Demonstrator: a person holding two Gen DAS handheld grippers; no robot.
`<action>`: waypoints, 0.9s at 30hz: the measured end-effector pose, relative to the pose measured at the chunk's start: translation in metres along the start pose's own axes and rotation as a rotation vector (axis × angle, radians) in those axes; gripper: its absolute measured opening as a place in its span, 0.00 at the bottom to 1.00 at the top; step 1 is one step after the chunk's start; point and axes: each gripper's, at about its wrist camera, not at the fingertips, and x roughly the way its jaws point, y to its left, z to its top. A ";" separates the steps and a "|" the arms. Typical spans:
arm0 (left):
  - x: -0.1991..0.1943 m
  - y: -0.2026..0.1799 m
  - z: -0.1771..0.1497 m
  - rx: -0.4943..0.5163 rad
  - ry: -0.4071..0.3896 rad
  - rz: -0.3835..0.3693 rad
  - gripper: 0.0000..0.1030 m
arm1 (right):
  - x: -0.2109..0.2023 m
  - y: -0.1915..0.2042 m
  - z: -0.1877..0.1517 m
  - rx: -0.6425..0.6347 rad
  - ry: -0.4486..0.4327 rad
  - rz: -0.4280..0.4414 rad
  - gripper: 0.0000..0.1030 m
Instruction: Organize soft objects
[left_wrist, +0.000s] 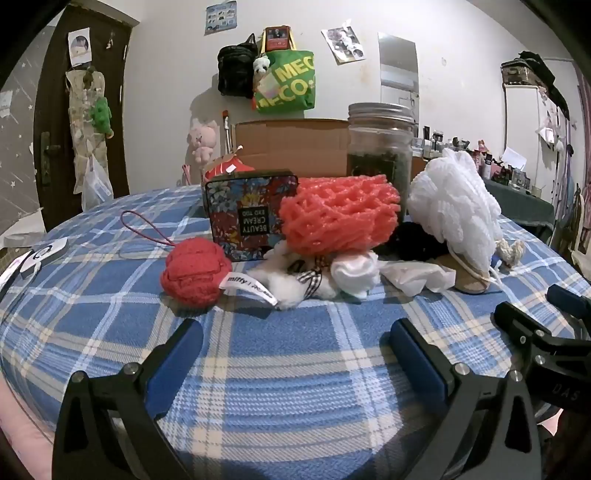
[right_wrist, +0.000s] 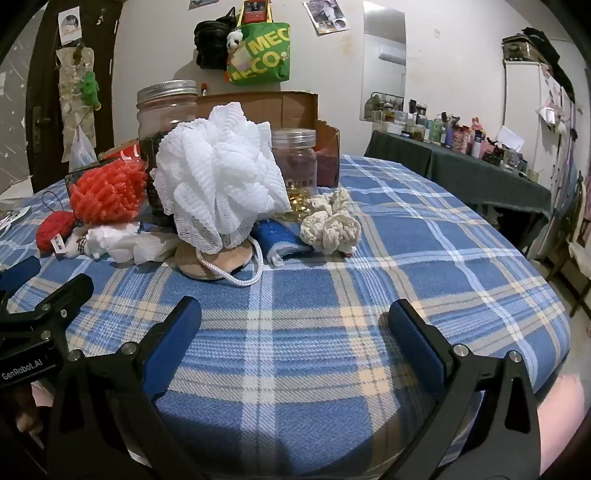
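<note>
A white mesh bath pouf (right_wrist: 218, 181) sits mid-table on the blue plaid cloth (right_wrist: 332, 295), with a coral foam net (left_wrist: 338, 218) and a red knitted ball (left_wrist: 194, 271) to its left and a cream crochet bundle (right_wrist: 330, 225) to its right. Behind stand a lidded glass jar (left_wrist: 380, 147), a floral tin (left_wrist: 245, 218) and a cardboard box (left_wrist: 291, 144). The left gripper (left_wrist: 295, 347) and right gripper (right_wrist: 293, 332) hang over bare cloth nearby, jaws spread, gripping nothing.

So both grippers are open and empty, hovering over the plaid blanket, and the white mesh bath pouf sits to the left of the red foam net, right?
Nearly. Both the left gripper and right gripper are open and empty over the plaid blanket, but the white mesh bath pouf sits to the right of the red foam net, not the left. Both wrist views show that.
</note>
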 end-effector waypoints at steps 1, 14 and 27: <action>0.000 0.000 0.000 0.001 -0.001 0.000 1.00 | 0.000 0.000 0.000 -0.001 -0.001 0.000 1.00; 0.000 0.000 0.000 -0.010 0.004 -0.005 1.00 | 0.000 0.001 -0.001 0.000 -0.002 0.000 1.00; 0.000 0.000 0.000 -0.010 0.004 -0.005 1.00 | -0.001 0.001 -0.001 0.000 -0.004 0.000 1.00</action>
